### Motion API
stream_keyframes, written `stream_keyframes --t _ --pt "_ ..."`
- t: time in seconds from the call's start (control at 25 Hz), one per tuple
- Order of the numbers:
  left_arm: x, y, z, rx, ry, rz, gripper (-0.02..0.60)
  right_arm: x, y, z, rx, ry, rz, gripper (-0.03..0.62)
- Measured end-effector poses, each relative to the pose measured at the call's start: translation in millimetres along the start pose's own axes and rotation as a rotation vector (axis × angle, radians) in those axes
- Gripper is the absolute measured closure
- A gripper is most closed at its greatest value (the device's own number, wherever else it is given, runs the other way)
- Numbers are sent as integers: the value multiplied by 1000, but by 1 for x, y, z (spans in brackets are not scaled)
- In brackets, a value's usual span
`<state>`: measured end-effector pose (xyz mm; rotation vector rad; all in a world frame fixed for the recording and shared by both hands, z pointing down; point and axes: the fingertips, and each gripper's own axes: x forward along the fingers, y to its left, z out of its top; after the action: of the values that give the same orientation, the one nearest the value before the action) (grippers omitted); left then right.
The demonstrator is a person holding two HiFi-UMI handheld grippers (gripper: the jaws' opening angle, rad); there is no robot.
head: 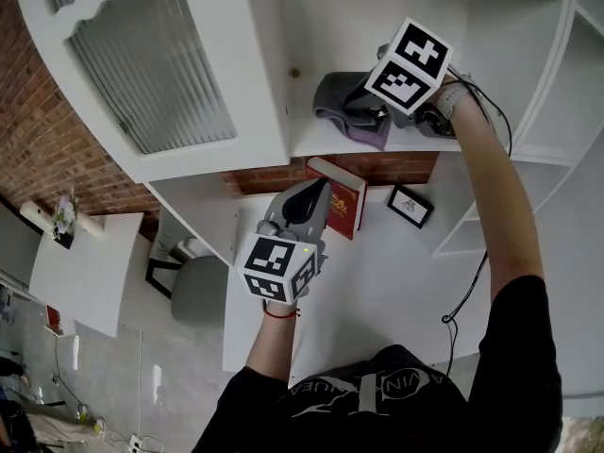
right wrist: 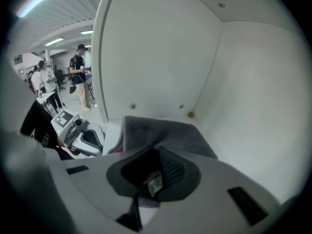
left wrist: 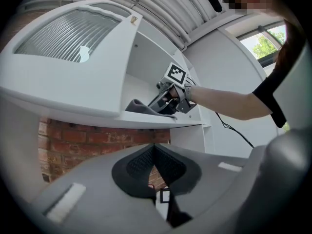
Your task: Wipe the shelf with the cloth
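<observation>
A grey cloth (head: 342, 109) lies bunched on the white shelf (head: 316, 142) inside an open compartment. My right gripper (head: 380, 113) reaches down onto it from the right, jaws shut on a fold. In the right gripper view the cloth (right wrist: 165, 133) spreads ahead toward the back corner, and its small white label sits pinched between the pads of the right gripper (right wrist: 155, 173). My left gripper (head: 308, 196) hovers below the shelf, shut and holding nothing. From the left gripper (left wrist: 155, 147) the cloth (left wrist: 140, 106) and the right gripper (left wrist: 166, 100) appear above the shelf edge (left wrist: 146, 122).
A cabinet door with ribbed glass (head: 151, 74) stands open left of the compartment. On the surface below are a red book (head: 338, 196) and a small framed picture (head: 411, 206) against a brick wall (head: 38, 130). People (right wrist: 79, 77) stand far off. A cable (head: 472, 291) hangs from my right arm.
</observation>
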<state>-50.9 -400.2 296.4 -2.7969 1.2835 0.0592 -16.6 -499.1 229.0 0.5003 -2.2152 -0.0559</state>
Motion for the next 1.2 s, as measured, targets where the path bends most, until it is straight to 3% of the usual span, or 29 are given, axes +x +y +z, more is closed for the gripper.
stream_keyframes --t 0.16,0.4,0.72,1.2 --pt "-5 10 2 7 5 34 571 25 15 36 -63 -85 60 549" --pt "-10 14 7 17 10 49 571 38 27 69 -154 -170 56 556" --pt "-11 11 8 11 22 55 571 17 12 91 -90 -405 -42 565" --pt "-20 6 20 48 32 46 571 -85 -28 170 94 -948 -171 569"
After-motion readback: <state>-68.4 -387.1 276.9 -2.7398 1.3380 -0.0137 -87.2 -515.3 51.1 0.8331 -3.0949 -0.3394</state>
